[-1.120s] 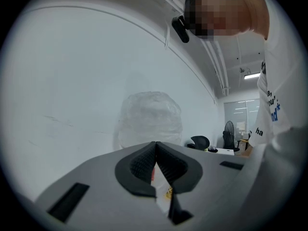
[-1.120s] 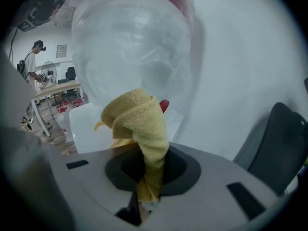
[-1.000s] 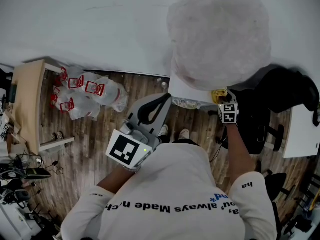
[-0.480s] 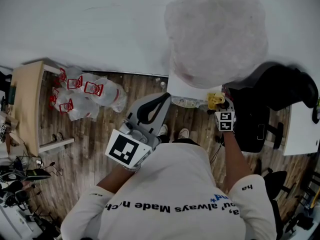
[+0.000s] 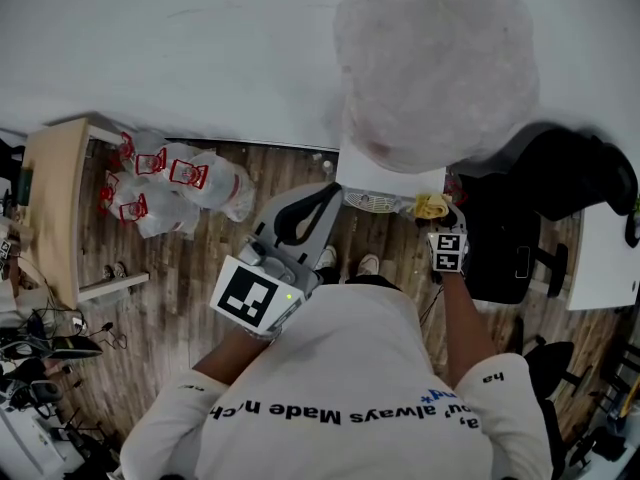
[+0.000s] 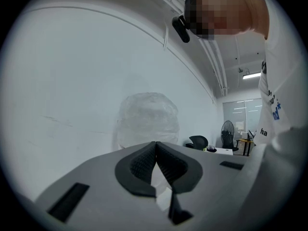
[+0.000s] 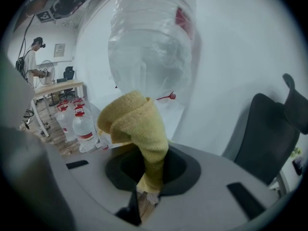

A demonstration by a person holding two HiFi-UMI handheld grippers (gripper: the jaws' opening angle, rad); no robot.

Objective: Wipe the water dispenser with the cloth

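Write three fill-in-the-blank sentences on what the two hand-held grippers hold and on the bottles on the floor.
1. The right hand-held gripper is shut on a ____ cloth.
2. The left hand-held gripper is shut and holds ____.
3. The floor bottles have ____ caps.
Missing words: yellow; nothing; red.

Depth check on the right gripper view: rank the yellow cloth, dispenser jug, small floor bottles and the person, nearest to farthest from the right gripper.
1. The yellow cloth, clamped in the right gripper, centre.
2. The dispenser jug, straight ahead, above the cloth.
3. The small bottles, lower left on the floor.
4. The person, far upper left.
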